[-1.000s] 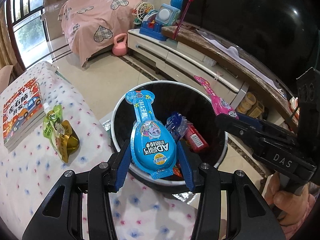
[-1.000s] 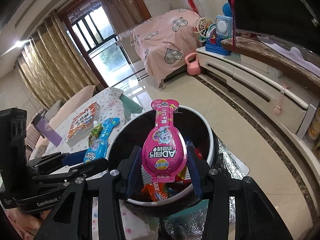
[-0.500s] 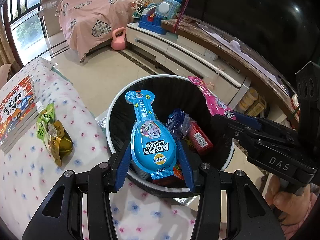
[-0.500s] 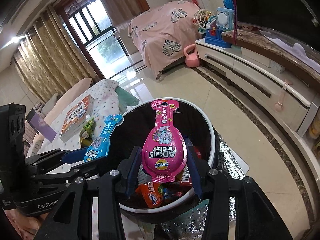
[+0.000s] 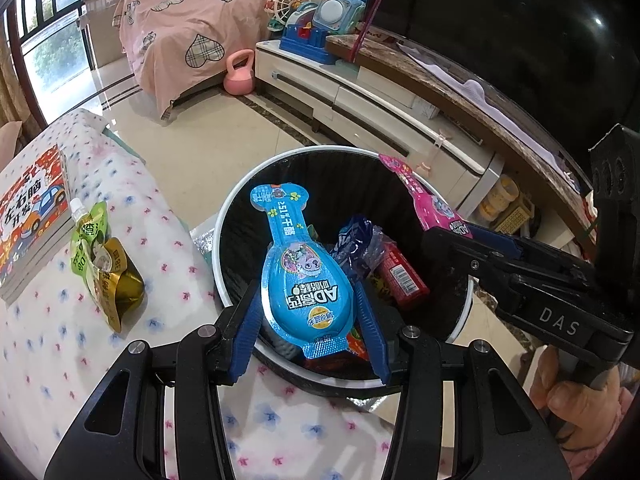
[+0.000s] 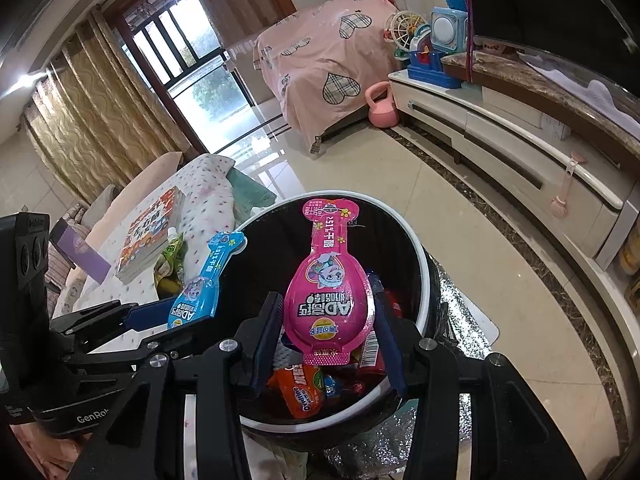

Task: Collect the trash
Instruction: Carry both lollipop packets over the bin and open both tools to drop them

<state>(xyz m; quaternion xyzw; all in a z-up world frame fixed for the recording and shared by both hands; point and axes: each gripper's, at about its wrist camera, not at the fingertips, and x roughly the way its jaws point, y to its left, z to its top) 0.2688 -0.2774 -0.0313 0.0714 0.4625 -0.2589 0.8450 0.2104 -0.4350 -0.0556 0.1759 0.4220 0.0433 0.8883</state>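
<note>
Both grippers clamp egg-shaped packets, blue packet point(image 5: 306, 288) left, pink packet point(image 6: 326, 300) right

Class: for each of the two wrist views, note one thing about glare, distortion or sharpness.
Left wrist view: fisheye bends the cabinet; the blue packet is sharp. Right wrist view: window overexposed, floor glares; the pink packet is sharp.

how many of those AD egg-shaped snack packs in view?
2. The blue pack is clamped in the left gripper, the pink pack in the right gripper, both over the black trash bin. More could be buried under wrappers in the bin.
</note>
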